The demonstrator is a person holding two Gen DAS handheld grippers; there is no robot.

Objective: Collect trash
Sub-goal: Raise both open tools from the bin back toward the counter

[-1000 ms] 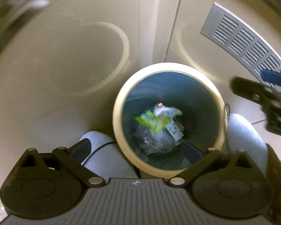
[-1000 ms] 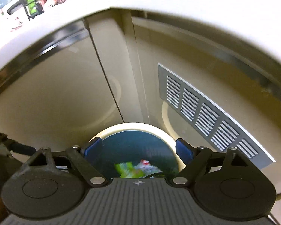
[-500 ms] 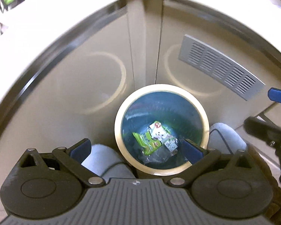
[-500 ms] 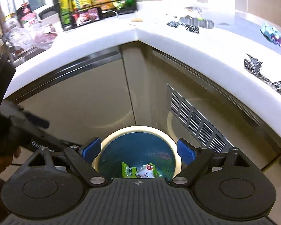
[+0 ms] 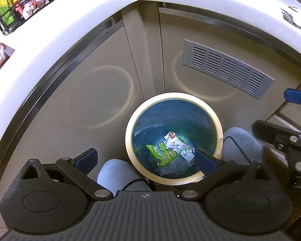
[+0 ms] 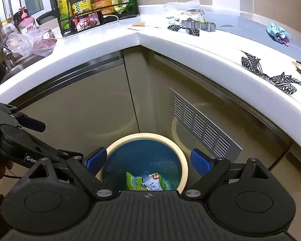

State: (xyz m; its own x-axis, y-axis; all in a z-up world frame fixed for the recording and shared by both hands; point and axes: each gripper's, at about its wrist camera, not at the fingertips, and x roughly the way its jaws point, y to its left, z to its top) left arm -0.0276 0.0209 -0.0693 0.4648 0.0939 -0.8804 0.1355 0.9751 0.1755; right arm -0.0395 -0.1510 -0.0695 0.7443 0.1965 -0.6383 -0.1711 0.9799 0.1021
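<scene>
"Gen" is printed in white on the left gripper (image 6: 33,123); the rest is hidden.

The trash bin (image 5: 173,98) has a cream rim and a blue interior. Inside it lies a green and white wrapper (image 5: 166,150) bearing a small red mark. The gripper pads (image 6: 199,161) are blue; the gripper bodies are black with a grey ribbed centre. The countertop (image 6: 102,46) is white. The cabinet doors (image 5: 74,104) are beige, and the vent grille (image 5: 226,68) is silver-grey with slotted rows. Black-and-white patterned scraps (image 6: 250,62) lie on the countertop. A crumpled wrapper (image 6: 278,32) is light blue and purple.
</scene>
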